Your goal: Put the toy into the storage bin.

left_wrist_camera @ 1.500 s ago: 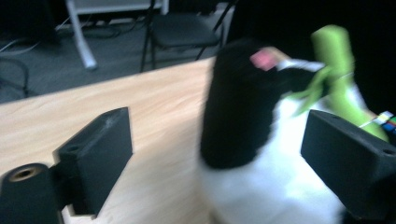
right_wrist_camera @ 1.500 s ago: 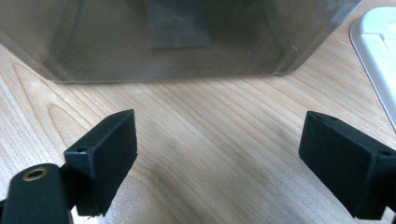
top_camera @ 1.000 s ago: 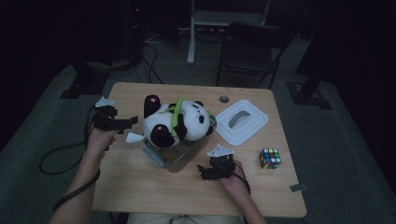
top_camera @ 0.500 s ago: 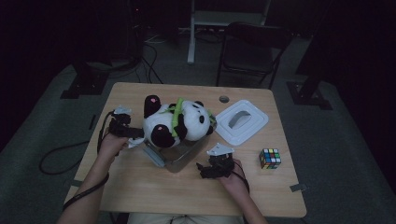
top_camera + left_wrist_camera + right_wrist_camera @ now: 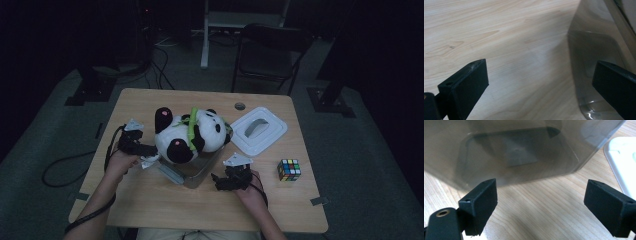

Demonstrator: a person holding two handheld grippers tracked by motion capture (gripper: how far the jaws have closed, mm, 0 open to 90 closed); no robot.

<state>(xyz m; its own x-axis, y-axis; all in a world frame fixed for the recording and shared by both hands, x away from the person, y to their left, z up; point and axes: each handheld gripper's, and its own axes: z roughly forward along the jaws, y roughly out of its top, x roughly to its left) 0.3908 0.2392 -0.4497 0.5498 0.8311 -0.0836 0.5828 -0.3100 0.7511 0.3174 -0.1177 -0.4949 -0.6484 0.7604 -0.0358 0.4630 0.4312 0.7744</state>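
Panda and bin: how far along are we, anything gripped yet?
Done: the panda sits on top of the clear bin, lid off beside it. In hand: nothing; left gripper and right gripper flank the bin, jaws open. Left, probably: seating the panda and lidding. Cube untouched.

A plush panda (image 5: 192, 135) lies in the bin (image 5: 200, 170), lid (image 5: 258, 130) and cube (image 5: 289, 169) to its right.

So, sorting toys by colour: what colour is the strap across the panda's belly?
Green. The strap crosses the black-and-white panda; the high view shows it best.
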